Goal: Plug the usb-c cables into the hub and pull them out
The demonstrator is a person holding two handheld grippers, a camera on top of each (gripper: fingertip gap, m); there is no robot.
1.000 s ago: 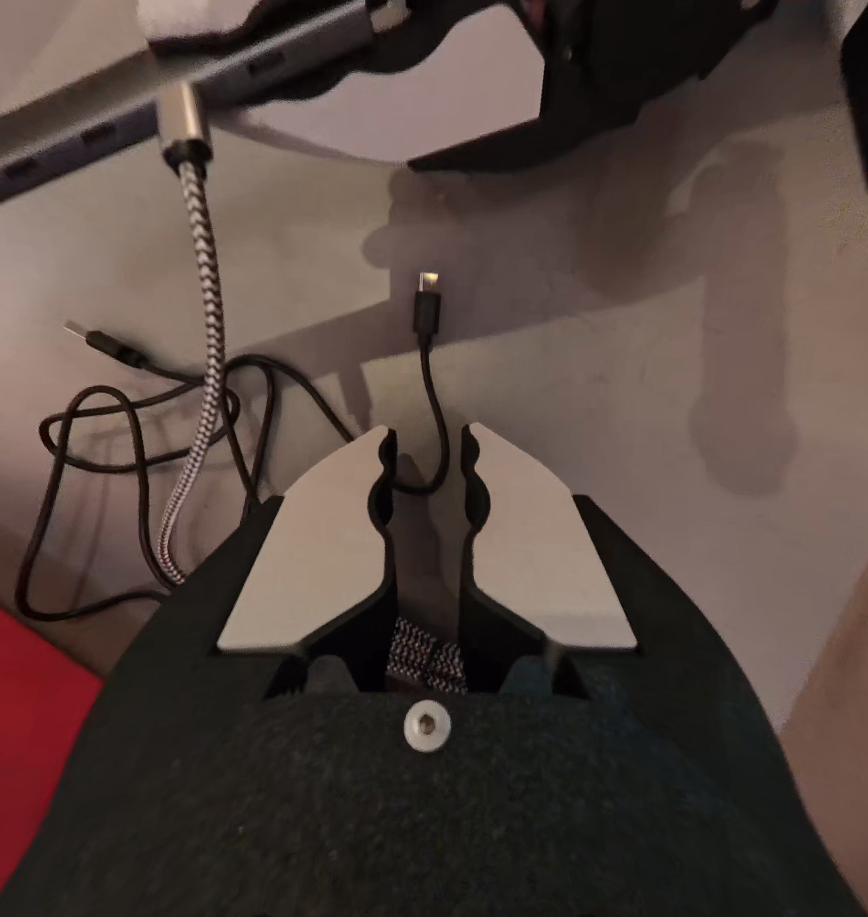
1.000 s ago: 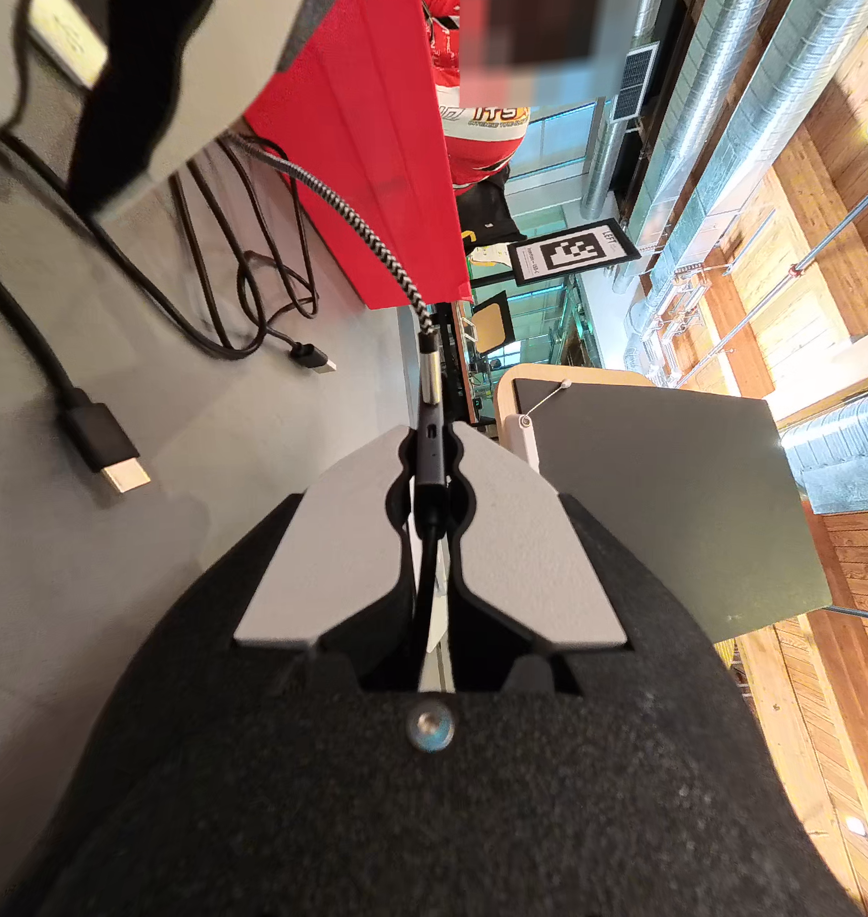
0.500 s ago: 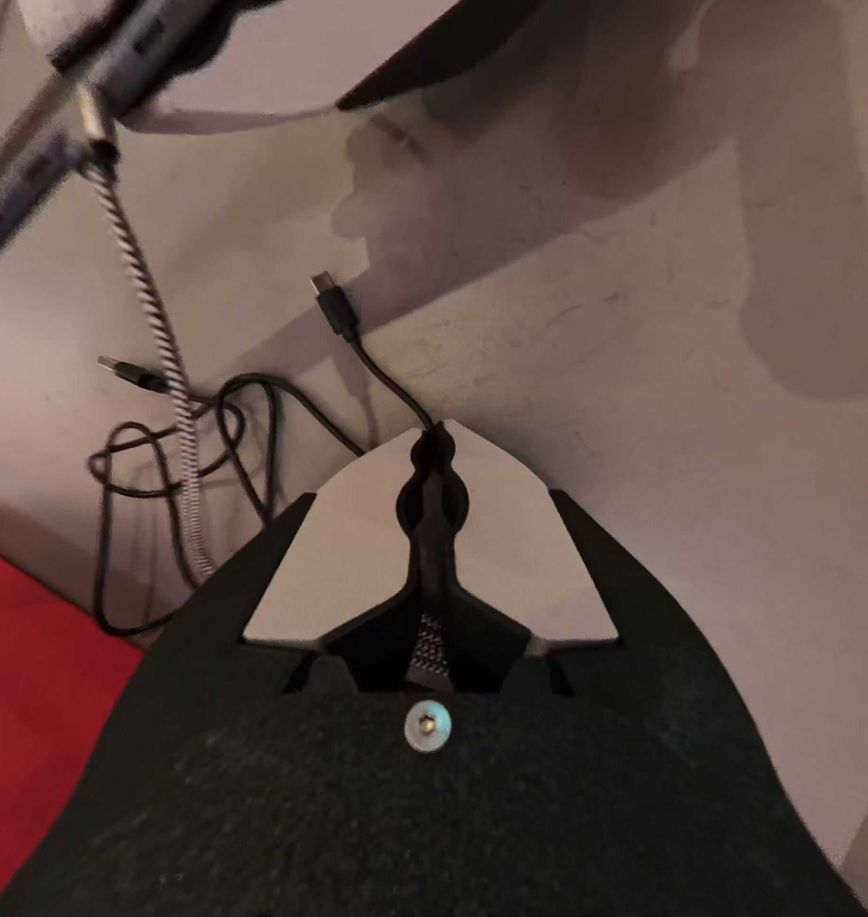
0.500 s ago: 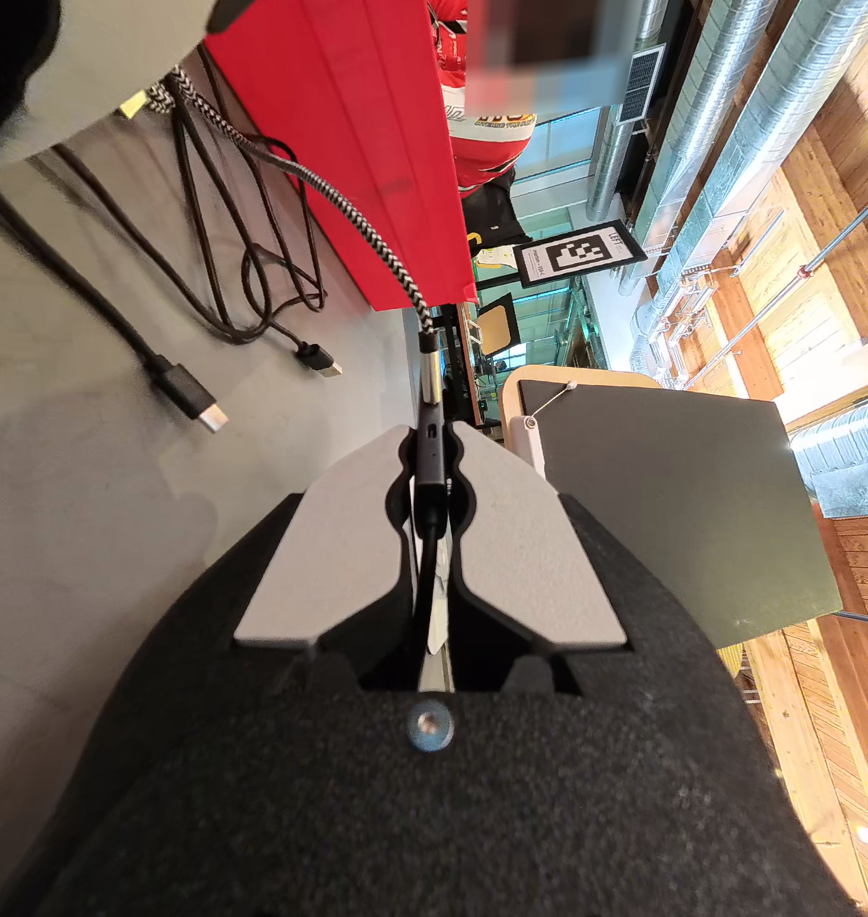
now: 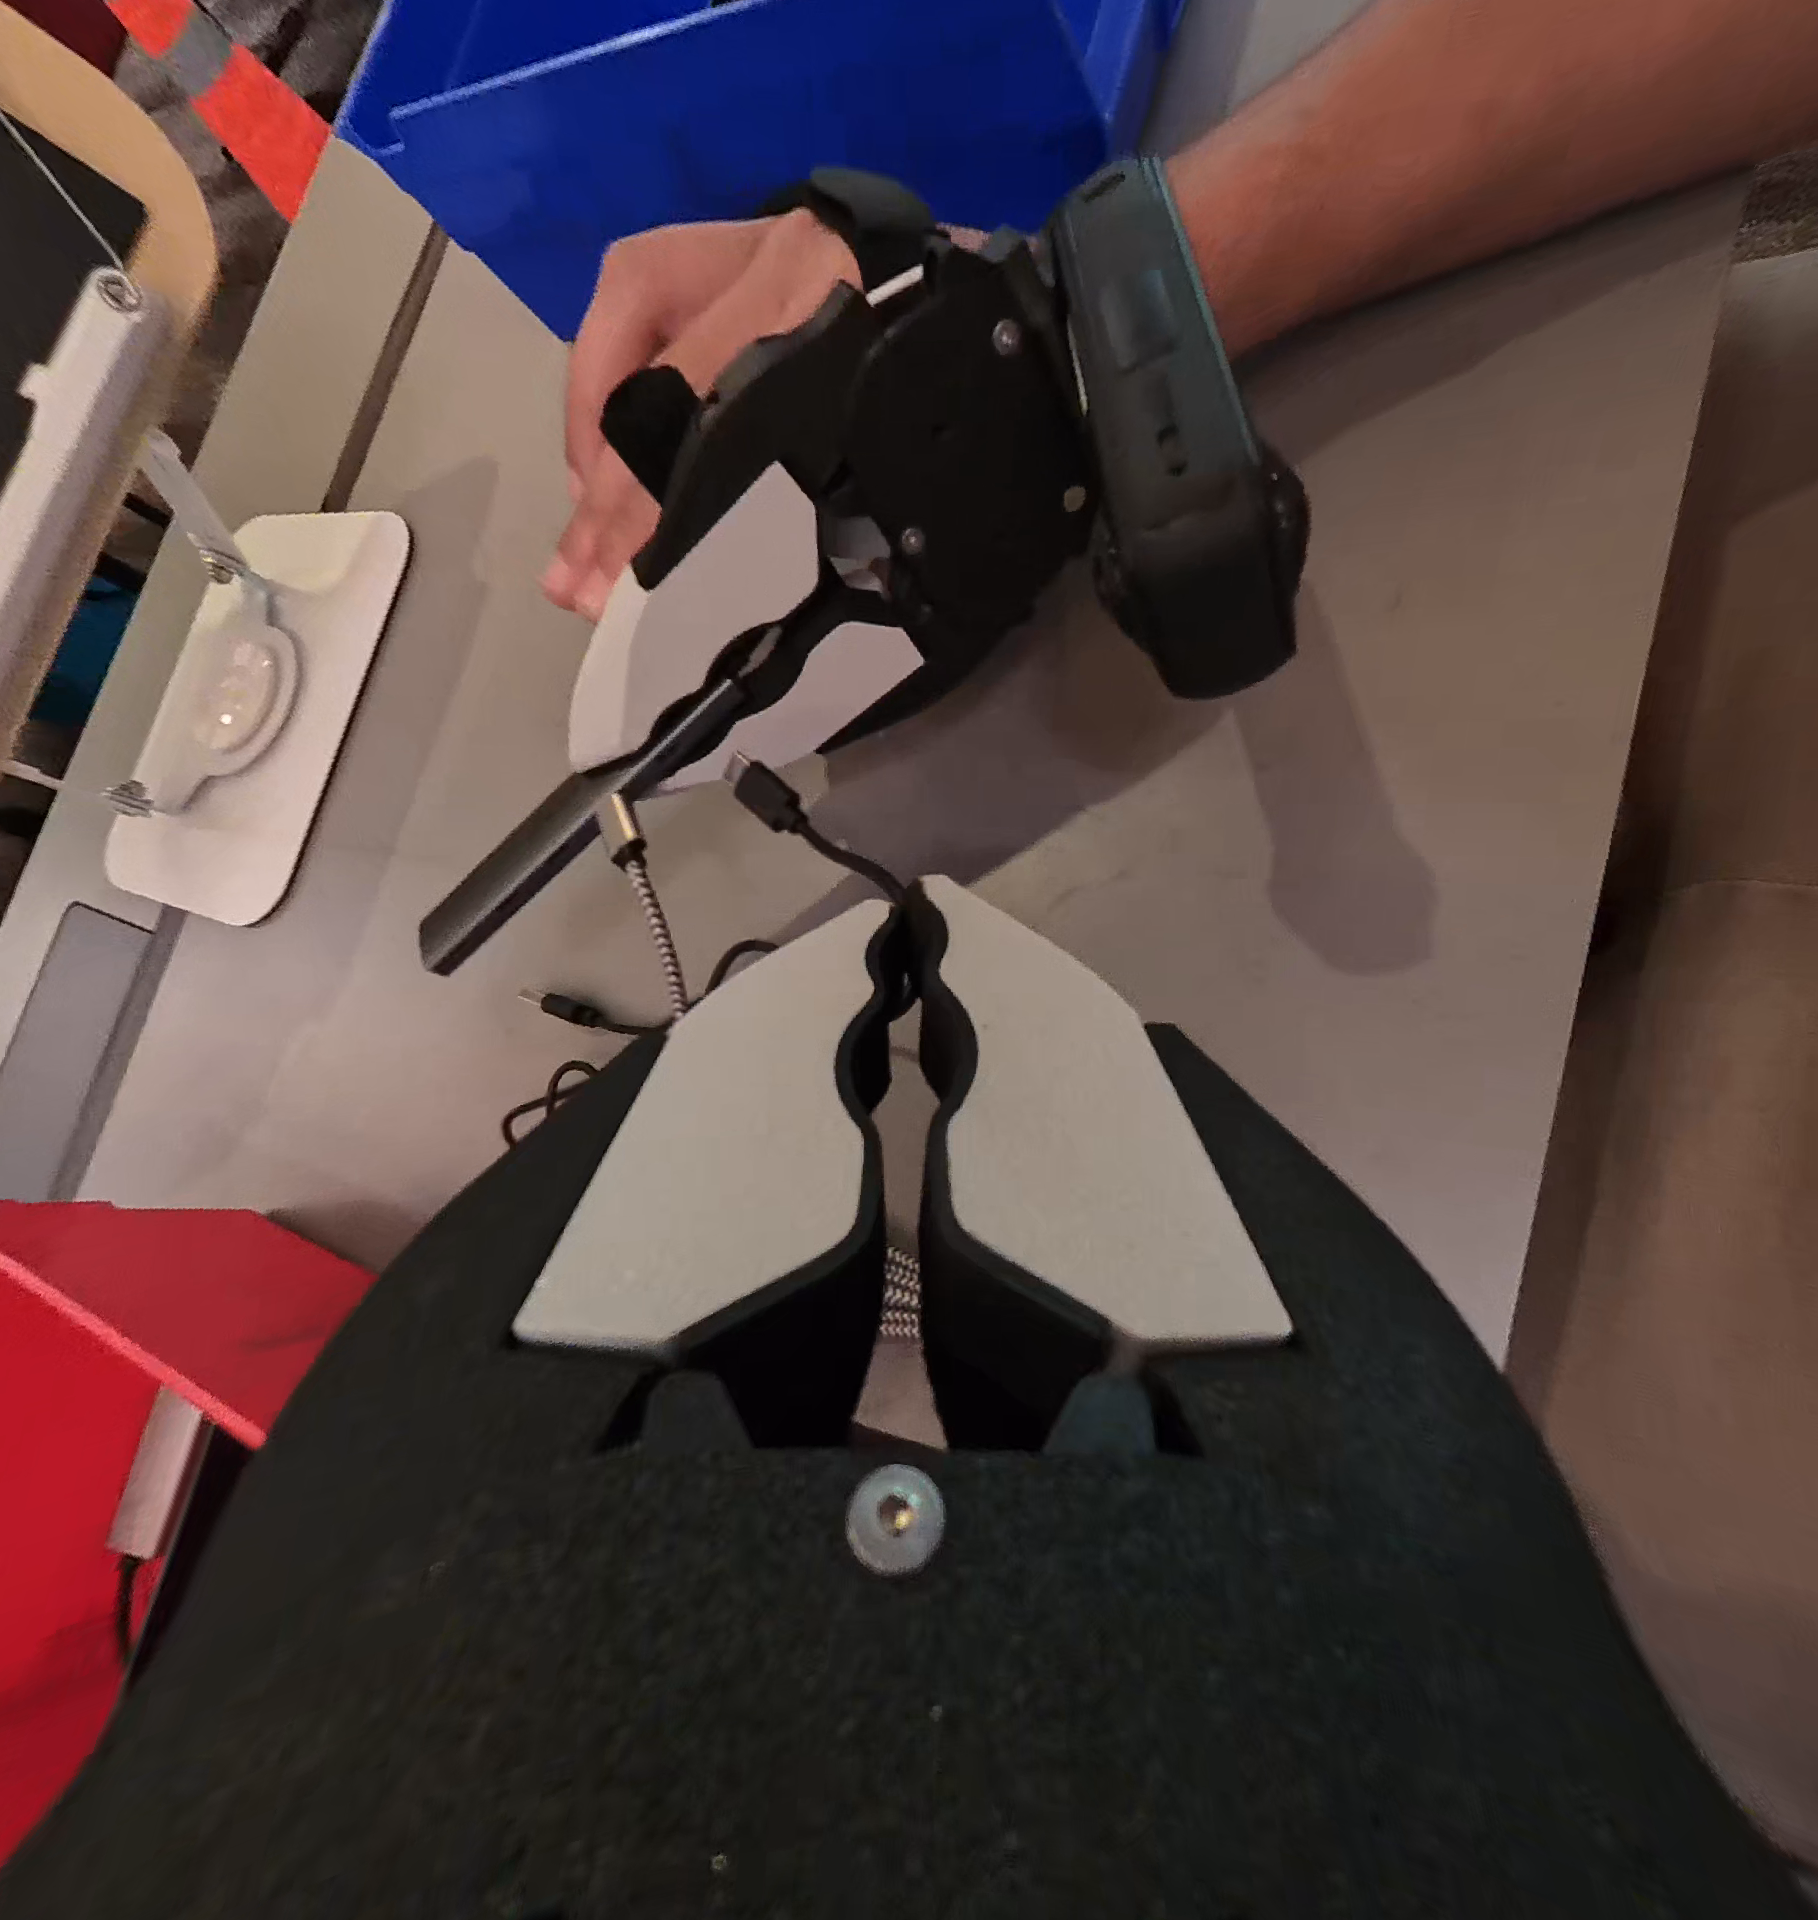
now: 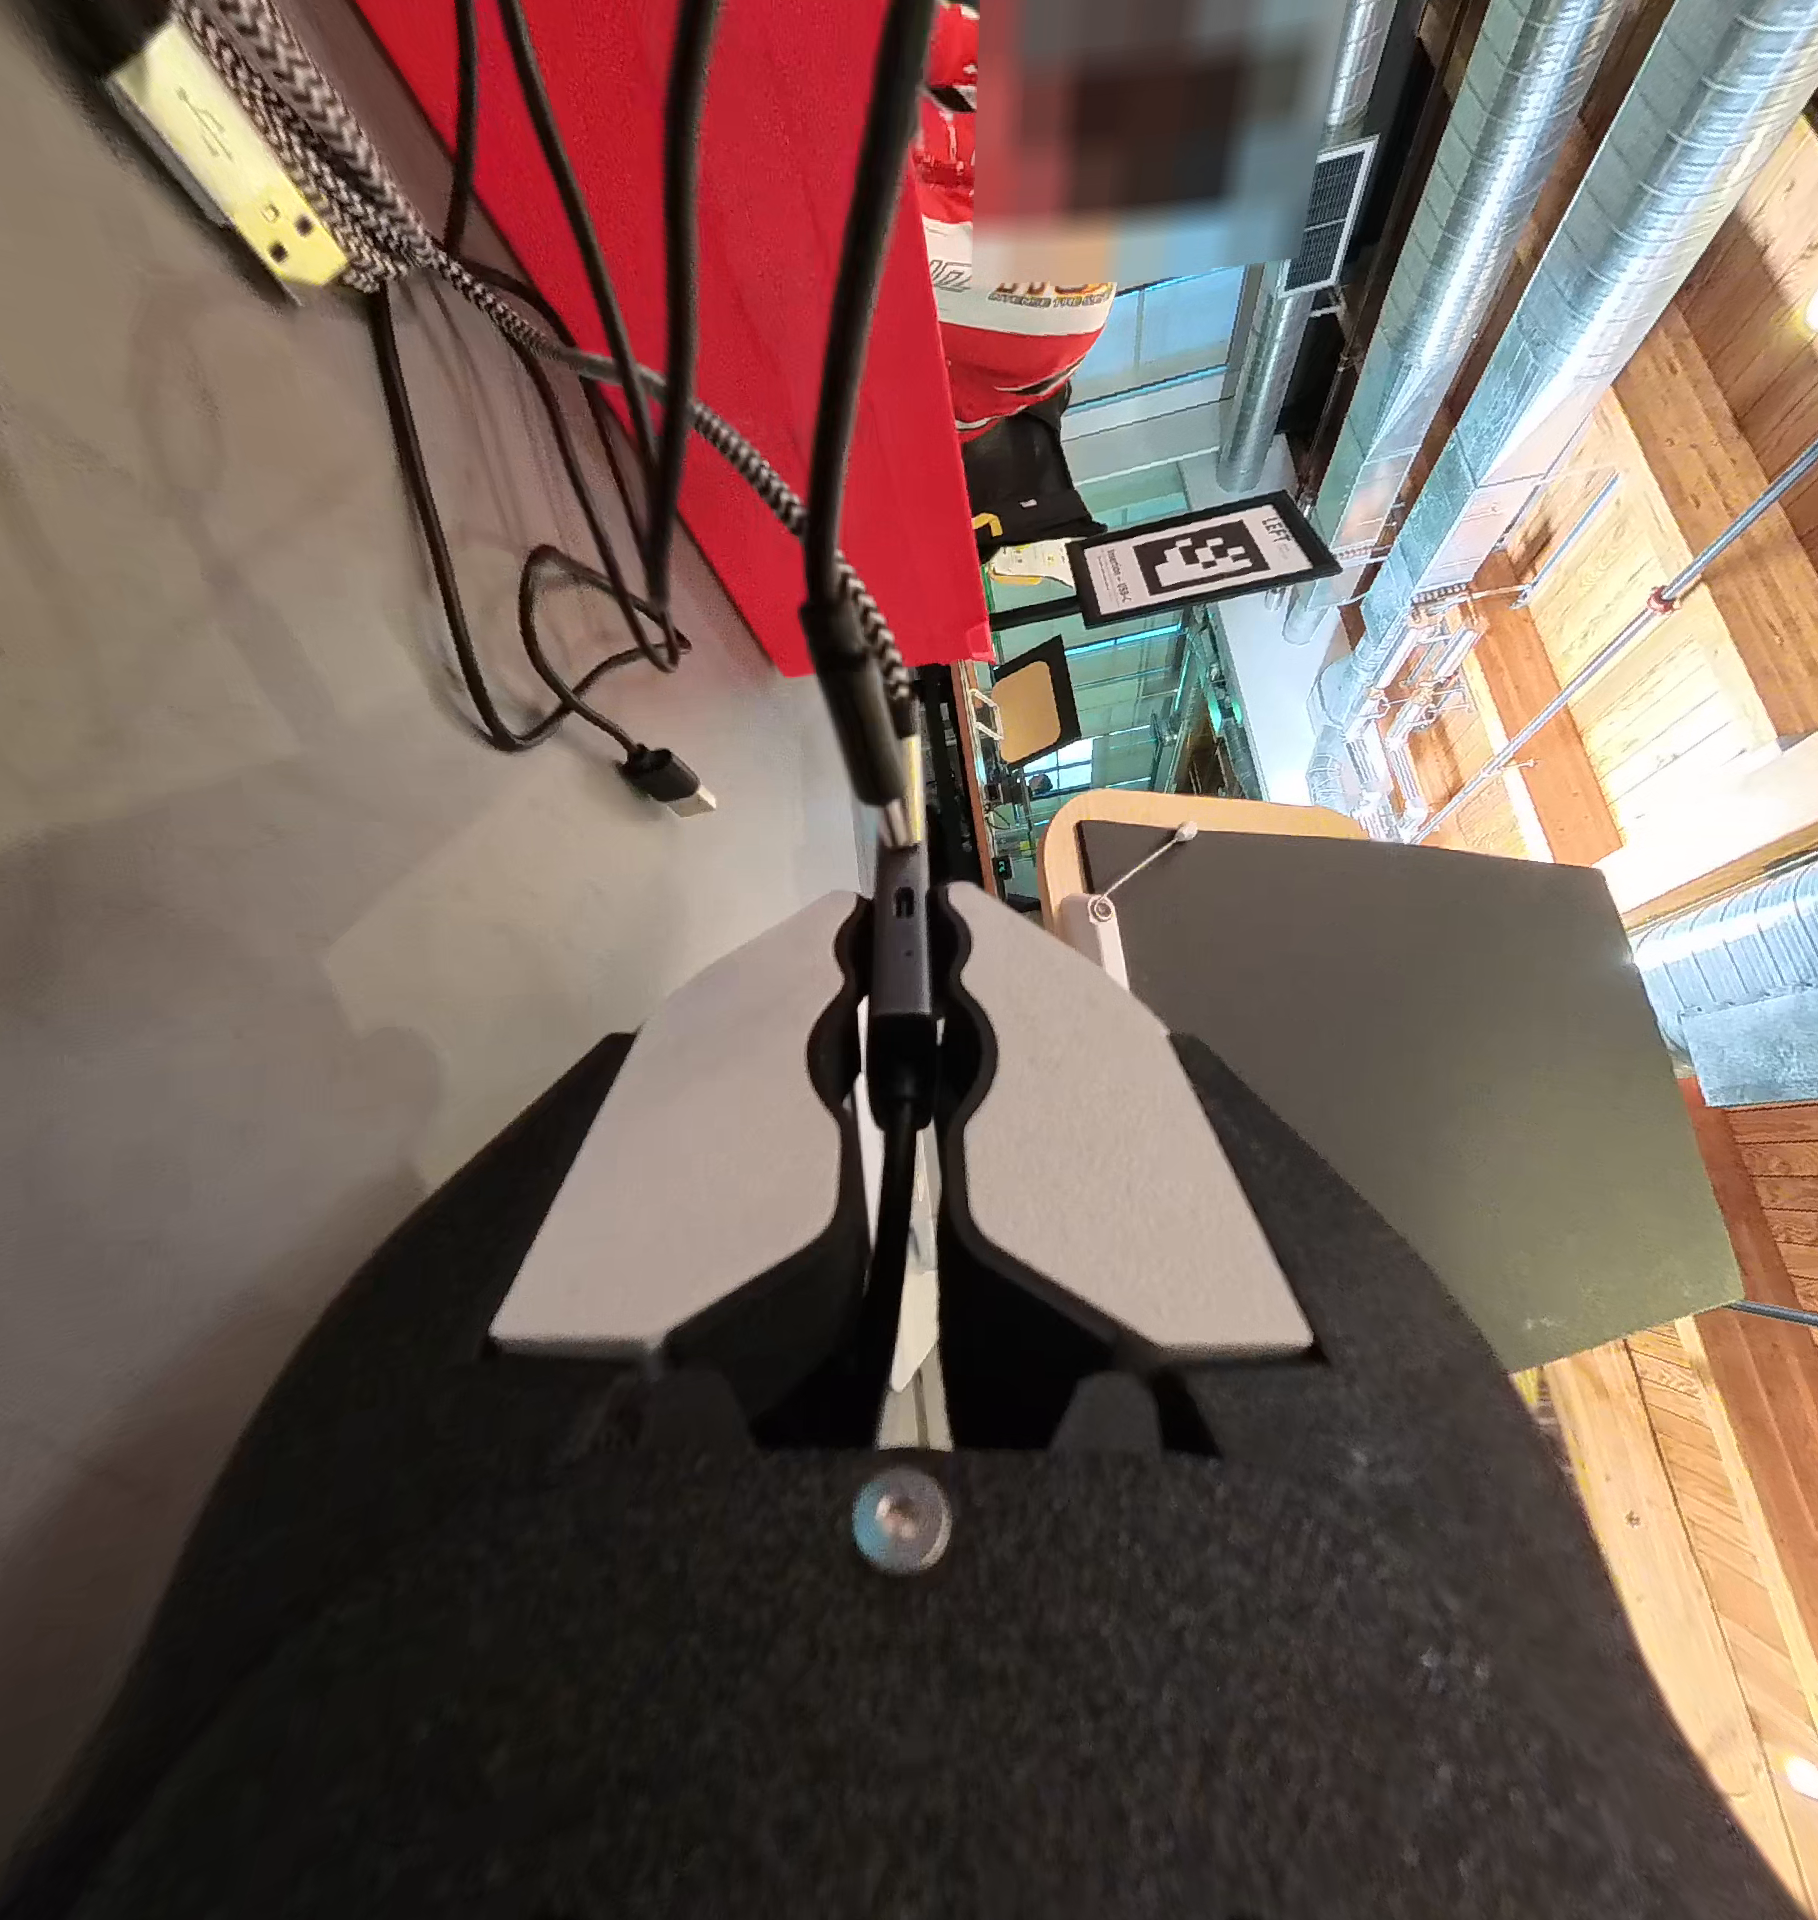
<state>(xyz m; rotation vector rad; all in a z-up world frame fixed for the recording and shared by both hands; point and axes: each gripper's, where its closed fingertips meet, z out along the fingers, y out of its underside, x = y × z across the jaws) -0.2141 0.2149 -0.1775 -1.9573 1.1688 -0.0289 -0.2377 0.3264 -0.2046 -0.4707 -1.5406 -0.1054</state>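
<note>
Left wrist view: braided cable beside hub.

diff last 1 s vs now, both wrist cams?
The left gripper, open a second ago, closed on the black cable behind its plug and lifted it off the table; the plug now hangs near the hub. Unchanged: the right gripper stays clamped on the hub, the braided cable stays plugged in, and a second black plug still lies on the table.

Left gripper pinches the black cable, plug apparently just short of the hub.
</note>
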